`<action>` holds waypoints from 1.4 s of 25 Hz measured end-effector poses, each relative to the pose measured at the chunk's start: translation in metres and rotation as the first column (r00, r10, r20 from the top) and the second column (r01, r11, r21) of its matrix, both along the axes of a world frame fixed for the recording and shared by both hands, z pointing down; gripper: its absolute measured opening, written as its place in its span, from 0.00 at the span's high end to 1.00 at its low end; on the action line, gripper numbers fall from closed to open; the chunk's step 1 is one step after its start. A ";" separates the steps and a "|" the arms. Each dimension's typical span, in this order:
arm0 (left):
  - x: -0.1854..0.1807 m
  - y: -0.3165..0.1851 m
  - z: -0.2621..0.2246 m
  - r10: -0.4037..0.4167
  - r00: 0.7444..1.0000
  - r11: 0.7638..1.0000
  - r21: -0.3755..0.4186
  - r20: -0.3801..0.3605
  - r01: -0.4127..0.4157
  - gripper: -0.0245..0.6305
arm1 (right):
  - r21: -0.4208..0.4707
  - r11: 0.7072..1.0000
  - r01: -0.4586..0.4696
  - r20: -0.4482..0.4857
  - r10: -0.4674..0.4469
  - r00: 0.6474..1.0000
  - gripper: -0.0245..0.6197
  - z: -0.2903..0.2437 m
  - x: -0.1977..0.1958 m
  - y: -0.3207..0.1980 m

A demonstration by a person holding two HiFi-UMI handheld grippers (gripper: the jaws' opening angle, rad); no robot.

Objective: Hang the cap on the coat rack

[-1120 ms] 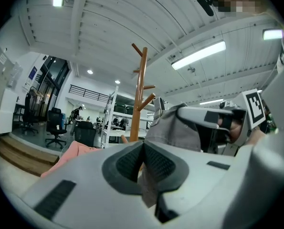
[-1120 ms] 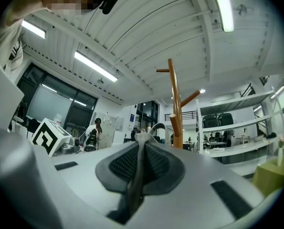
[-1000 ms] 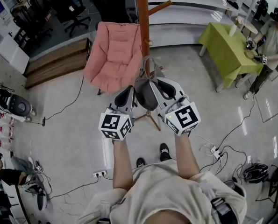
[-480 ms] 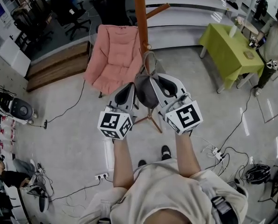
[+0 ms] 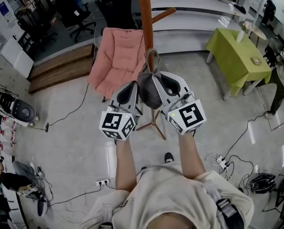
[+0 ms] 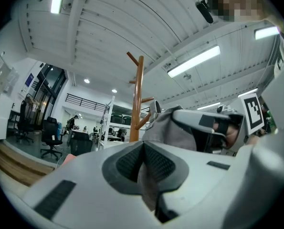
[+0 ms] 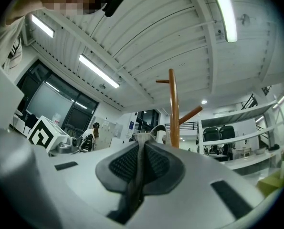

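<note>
- Since a second ago, both grippers and the grey cap have risen a little up the pole of the coat rack. The bystander by the green table has slipped to the right edge of the head view.
- Both bare forearms reach forward from the body, side by side, and the marker cubes face the head camera.
- The left gripper has its jaws pressed together on a fold of grey cap fabric, seen clearly in its own view.
- The right gripper is likewise clamped on the cap's edge, with fabric pinched between its dark pads.
- The cap hangs stretched between the two grippers, crown down. Its rear strap loop stands up in front of the pole; whether it touches cannot be told.
- In the left gripper view, the cap sits just beside a short lower peg of the rack, not yet on it.
- A longer peg angles up to the right, higher on the pole.
- A pink chair stands behind and left of the rack.
- The rack's splayed feet show below the grippers.
- Cables trail over the pale floor, and black office chairs stand at the upper left.
</note>
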State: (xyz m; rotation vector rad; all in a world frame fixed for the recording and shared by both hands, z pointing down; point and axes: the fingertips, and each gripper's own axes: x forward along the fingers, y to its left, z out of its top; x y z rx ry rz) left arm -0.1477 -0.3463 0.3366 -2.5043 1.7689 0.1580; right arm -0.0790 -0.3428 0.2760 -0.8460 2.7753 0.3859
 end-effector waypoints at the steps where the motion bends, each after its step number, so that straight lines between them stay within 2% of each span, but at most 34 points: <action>1: 0.000 -0.002 0.000 -0.001 1.000 1.000 -0.001 0.002 0.001 0.95 | -0.002 1.000 0.001 0.002 -0.001 1.000 0.95 0.000 0.000 -0.002; 25: -0.011 -0.039 0.014 -0.019 1.000 0.999 -0.040 -0.009 0.019 0.95 | -0.042 0.999 0.023 -0.004 -0.023 1.000 0.95 0.013 -0.015 -0.041; 35: -0.008 -0.049 0.030 -0.013 1.000 0.997 -0.071 -0.017 0.012 0.95 | -0.058 0.998 0.005 -0.028 -0.006 1.000 0.95 0.027 -0.015 -0.050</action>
